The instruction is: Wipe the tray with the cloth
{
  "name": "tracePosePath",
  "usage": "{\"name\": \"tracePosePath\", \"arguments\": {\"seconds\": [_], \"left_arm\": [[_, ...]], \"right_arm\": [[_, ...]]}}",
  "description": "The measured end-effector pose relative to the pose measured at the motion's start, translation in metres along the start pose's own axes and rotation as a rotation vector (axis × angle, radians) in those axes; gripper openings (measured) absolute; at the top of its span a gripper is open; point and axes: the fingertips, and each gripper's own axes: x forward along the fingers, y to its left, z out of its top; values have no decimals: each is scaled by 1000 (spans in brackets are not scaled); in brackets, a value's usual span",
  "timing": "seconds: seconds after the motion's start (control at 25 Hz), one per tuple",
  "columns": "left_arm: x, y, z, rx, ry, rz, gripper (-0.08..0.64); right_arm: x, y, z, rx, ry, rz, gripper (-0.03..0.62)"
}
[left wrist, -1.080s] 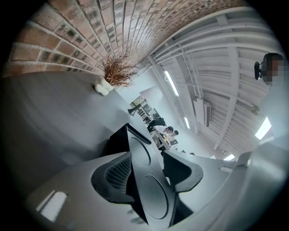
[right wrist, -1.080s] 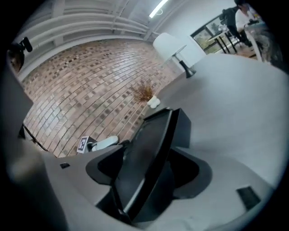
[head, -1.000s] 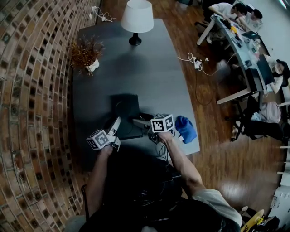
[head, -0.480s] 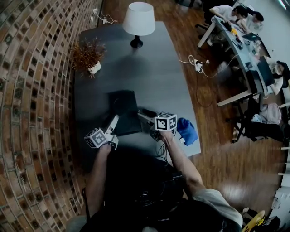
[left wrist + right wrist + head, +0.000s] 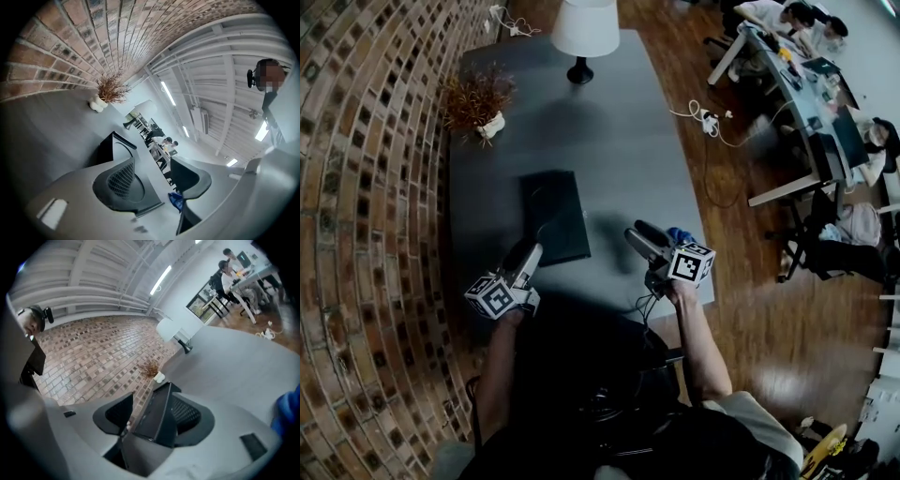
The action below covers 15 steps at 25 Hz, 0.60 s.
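Brick wall (image 5: 366, 187) runs along the left and a wooden floor (image 5: 741, 309) lies to the right. Between them is 1 long dark grey bench (image 5: 628, 141). 1 office desk (image 5: 797, 84) with seated people is far right, too small to count.

On the bench:
- 1 black tray (image 5: 553, 217), flat, mid-bench, nearer the left side.
- 1 lamp (image 5: 584, 33) with a white shade, at the far end.
- 1 dried plant (image 5: 476, 101) in a white pot, far left by the wall.
- 1 blue cloth (image 5: 680, 234) at the near right edge, well apart from the tray and mostly hidden behind the right gripper.

2 grippers, 1 marker cube each:
- The left cube (image 5: 492, 296) and right cube (image 5: 692, 264) carry black-and-white square patterns. No print on them can be read.
- Left gripper (image 5: 152, 173) is near the tray's near left corner. Its jaws are wide apart and released, with nothing between them. The tray and cloth show beyond the gap.
- Right gripper (image 5: 639, 234) is just right of the tray and just left of the cloth, pointing toward the wall.
- Its jaws are partly open and have just been closing. The tray shows in line with the gap, but in the head view the jaws stand clear of it. Nothing is grasped and the cloth is untouched.
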Motion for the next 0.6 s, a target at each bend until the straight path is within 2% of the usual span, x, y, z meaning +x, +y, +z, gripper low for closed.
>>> {"name": "tracePosePath", "arguments": {"seconds": [0.12,0.28,0.44,0.52,0.6], "left_arm": [[1,-15,-10,8,33,-2,224],[-8,-18,-41,-133,63,29,224],[-16,-13,-42,-157,49,50,224],[-18,-11,-45,-177,54,30,217],[-13,-19,-57,-266,84,-44,202]], "right_arm": [[12,26,11,45,-78,96,258],[30,30,10,-63,-8,83,258],[44,40,26,-15,-42,130,207],[48,45,30,19,-64,157,206],[53,43,28,11,-51,150,201]]}}
